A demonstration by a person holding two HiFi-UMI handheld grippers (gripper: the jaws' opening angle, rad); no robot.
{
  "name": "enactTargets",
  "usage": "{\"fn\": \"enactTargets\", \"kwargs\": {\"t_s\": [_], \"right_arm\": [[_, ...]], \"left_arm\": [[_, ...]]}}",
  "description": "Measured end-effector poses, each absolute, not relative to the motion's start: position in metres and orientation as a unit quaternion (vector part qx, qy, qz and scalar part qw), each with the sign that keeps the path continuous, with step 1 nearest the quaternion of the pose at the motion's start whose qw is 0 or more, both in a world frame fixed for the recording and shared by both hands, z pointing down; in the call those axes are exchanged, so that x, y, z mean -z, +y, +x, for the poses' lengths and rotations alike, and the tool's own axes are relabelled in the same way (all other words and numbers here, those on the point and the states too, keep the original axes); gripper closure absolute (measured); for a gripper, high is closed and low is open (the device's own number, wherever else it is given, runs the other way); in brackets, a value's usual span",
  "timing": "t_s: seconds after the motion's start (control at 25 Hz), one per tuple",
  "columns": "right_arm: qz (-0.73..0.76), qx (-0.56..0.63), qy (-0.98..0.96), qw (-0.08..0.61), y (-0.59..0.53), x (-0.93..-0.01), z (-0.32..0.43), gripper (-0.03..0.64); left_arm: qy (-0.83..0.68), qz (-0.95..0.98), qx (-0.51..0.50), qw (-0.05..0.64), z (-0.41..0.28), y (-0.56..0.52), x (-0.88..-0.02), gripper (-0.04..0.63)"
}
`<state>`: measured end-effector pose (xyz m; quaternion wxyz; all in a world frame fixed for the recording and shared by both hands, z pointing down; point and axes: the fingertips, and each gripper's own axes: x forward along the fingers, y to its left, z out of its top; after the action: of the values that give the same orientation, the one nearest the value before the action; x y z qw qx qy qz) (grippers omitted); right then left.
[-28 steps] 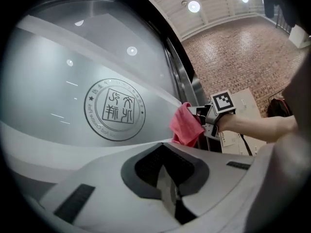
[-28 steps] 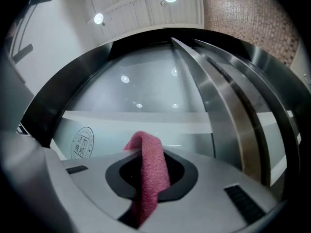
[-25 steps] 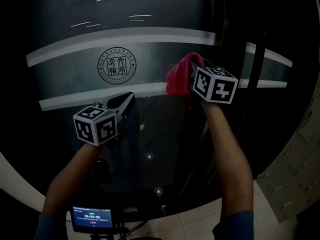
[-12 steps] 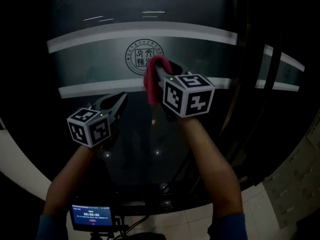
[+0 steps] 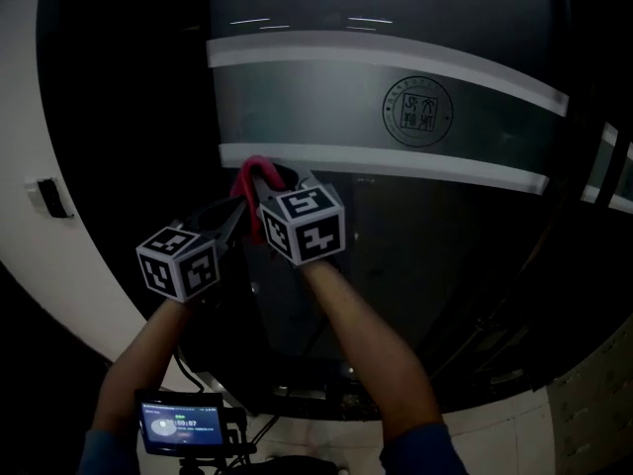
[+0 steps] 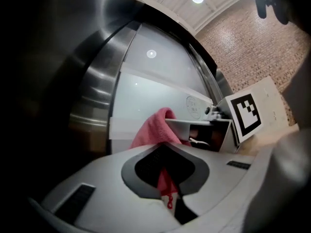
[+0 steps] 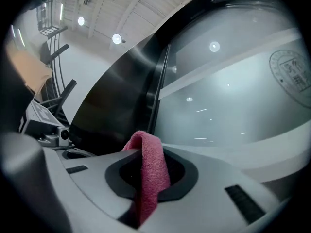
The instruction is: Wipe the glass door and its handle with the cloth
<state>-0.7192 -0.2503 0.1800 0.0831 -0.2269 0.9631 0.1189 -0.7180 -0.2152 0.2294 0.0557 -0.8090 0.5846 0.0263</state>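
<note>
**Hold.** The right hand-held gripper (image 7: 149,181) is clamped on the cloth (image 5: 248,172) – a fold stands up out of the jaws and the rest runs down the seam between them. The left hand-held gripper (image 6: 165,165) has its jaws drawn together to a thin seam. A sliver of pink shows there, which I judge to be the cloth's hanging tail seen beyond, not a hold.

**Position.** The cloth sits on the glass door (image 5: 425,236), well left of and below the round seal (image 5: 417,111). It is at the lower edge of the frosted band that carries the seal, and the left gripper is just beside it, further from the seal.

**Handling.** The cloth is soft, light terry and will fold and drag rather than push. The present grip mid-fold leaves a padded face for the glass. The glass is hard, slick and breakable, so cloth alone should meet it, never a jaw.

**Room.** Open pane runs toward and past the seal. Away from it the door's left edge is close, with the steel frame (image 6: 92,91) beyond – little travel left that way. The handle cannot be made out with certainty.
</note>
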Motion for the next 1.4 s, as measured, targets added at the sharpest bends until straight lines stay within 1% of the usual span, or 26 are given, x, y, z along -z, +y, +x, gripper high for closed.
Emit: {"fn": "enactTargets", "kwargs": {"t_s": [0.16, 0.28, 0.44, 0.6, 0.84, 1.0, 1.2, 1.4], "right_arm": [[-0.228, -0.115, 0.964, 0.08, -0.249, -0.198, -0.761, 0.584], [-0.232, -0.104, 0.964, 0.081, -0.252, -0.208, -0.775, 0.584], [-0.253, -0.102, 0.958, 0.085, -0.263, -0.215, -0.764, 0.584], [-0.288, -0.099, 0.949, 0.086, -0.28, -0.217, -0.726, 0.584], [-0.341, -0.098, 0.931, 0.08, -0.304, -0.223, -0.632, 0.584], [-0.382, -0.1, 0.916, 0.07, -0.323, -0.226, -0.539, 0.584], [-0.439, -0.1, 0.891, 0.062, -0.35, -0.226, -0.412, 0.584], [-0.494, -0.096, 0.862, 0.051, -0.375, -0.228, -0.306, 0.584]], "left_arm": [[0.58, -0.813, -0.002, 0.053, -0.747, -0.205, -0.247, 0.58], [0.579, -0.813, -0.01, 0.066, -0.759, -0.202, -0.249, 0.578], [0.563, -0.822, -0.032, 0.078, -0.753, -0.208, -0.249, 0.58], [0.545, -0.834, -0.041, 0.08, -0.726, -0.221, -0.247, 0.58], [0.503, -0.861, -0.024, 0.068, -0.643, -0.251, -0.26, 0.58], [0.476, -0.877, -0.024, 0.051, -0.567, -0.272, -0.268, 0.58], [0.445, -0.894, -0.023, 0.049, -0.466, -0.296, -0.27, 0.58], [0.427, -0.902, -0.027, 0.051, -0.392, -0.313, -0.27, 0.58]]}}
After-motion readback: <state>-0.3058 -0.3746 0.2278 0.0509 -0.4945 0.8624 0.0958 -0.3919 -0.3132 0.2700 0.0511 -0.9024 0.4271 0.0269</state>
